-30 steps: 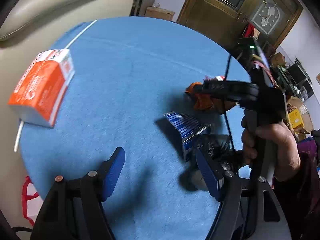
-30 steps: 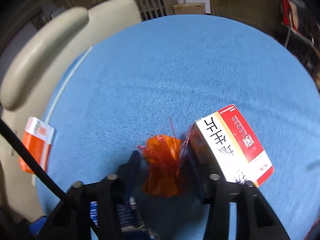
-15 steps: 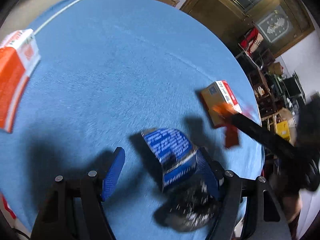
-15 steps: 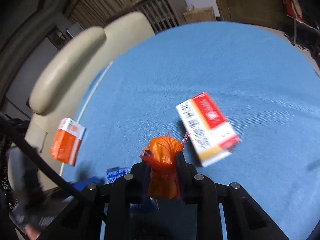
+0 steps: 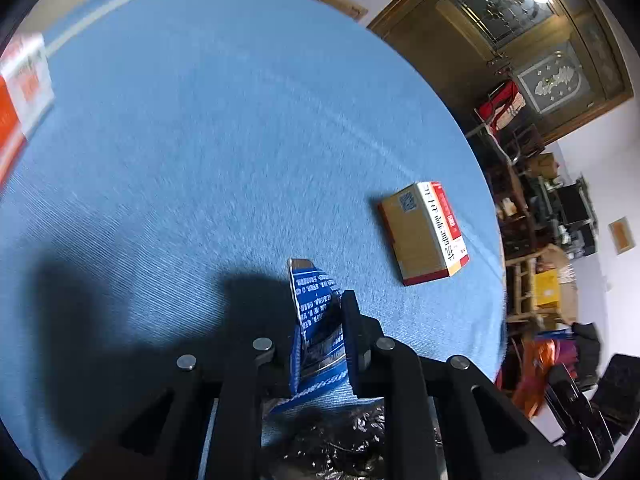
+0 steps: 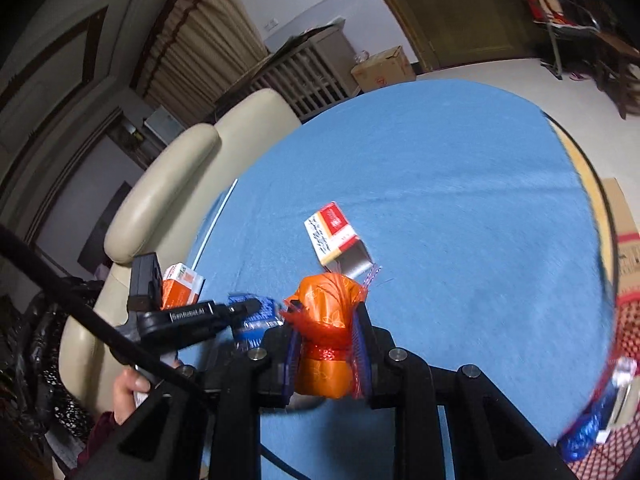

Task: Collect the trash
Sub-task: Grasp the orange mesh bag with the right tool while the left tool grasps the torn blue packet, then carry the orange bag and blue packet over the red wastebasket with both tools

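Observation:
My left gripper (image 5: 320, 344) is shut on a crumpled blue wrapper (image 5: 316, 320) just above the round blue table (image 5: 200, 140). My right gripper (image 6: 326, 344) is shut on an orange wrapper bundle (image 6: 324, 332) and holds it raised above the table (image 6: 460, 220). A red, white and tan box (image 5: 424, 232) lies on the table to the right; it also shows in the right wrist view (image 6: 336, 236). An orange and white box (image 5: 20, 104) lies at the table's left edge, also visible in the right wrist view (image 6: 182, 284). My left gripper (image 6: 240, 312) shows there with the blue wrapper.
A black plastic bag (image 5: 340, 440) lies under my left gripper at the near edge. A cream chair (image 6: 168, 200) stands against the table's far left side. Cluttered shelves (image 5: 552, 240) and a wooden door (image 5: 520, 40) stand beyond the table's right edge.
My left gripper has closed on the blue wrapper. My right gripper closed on the orange bundle and lifted it up and back from the red and white box.

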Available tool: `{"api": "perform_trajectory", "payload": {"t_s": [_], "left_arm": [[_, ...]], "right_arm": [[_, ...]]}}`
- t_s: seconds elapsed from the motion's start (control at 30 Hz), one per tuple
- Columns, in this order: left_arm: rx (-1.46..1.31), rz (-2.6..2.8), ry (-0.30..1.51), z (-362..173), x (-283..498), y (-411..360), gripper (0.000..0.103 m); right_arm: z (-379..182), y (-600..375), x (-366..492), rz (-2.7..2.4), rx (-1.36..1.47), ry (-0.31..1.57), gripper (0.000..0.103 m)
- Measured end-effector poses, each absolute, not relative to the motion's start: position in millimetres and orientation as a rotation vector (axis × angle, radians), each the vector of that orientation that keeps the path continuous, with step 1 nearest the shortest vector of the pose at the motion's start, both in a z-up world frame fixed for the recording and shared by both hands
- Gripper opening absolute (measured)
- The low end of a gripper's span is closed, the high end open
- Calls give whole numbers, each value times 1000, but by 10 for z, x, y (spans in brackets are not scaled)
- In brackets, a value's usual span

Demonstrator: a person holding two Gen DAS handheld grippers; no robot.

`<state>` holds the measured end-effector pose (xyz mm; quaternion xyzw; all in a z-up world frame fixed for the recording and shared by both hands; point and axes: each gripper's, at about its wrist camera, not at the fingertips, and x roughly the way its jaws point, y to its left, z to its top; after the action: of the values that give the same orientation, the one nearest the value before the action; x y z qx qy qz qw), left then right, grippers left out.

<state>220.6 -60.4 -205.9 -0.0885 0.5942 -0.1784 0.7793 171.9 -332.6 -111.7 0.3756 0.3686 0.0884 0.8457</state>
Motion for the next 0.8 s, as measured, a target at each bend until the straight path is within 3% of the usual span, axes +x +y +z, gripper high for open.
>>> {"api": "perform_trajectory", "payload": {"t_s": [0.5, 0.8], "left_arm": [[21, -445, 951, -823, 1447, -1184, 18], [252, -476, 793, -507, 820, -1720, 18]], "right_arm": [[-802, -3795, 735, 138, 830, 613, 26], [-579, -4021, 156, 75, 811, 516, 26]]}}
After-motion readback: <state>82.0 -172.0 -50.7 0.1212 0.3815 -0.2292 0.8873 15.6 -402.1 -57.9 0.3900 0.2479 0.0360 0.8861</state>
